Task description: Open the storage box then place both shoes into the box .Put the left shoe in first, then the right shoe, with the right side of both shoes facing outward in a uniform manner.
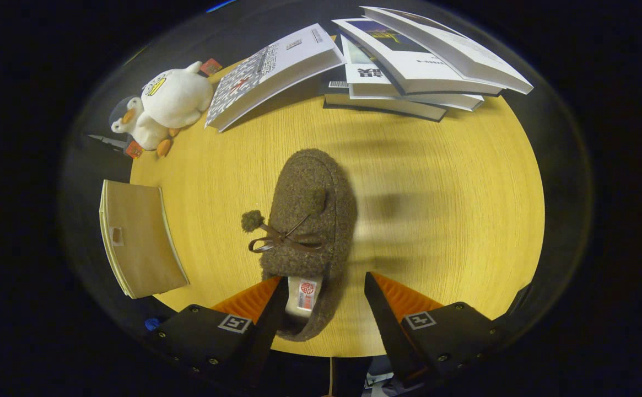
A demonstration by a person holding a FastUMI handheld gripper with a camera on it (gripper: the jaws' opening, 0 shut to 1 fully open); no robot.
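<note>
Gripper (pixel 323 286) fingers spread apart – the heel of the brown fuzzy slipper (pixel 309 220) sits between them, tight against the left finger, clear of the right one. Slipper lies flat on the round wooden table (pixel 453 220), toe pointing away. Beyond it – stacked books (pixel 409 71), a plush penguin (pixel 166 107), a tan folder (pixel 139 237) off left.

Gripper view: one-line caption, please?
Open gripper straddling the heel of a brown fleece shoe on a yellow table.
</note>
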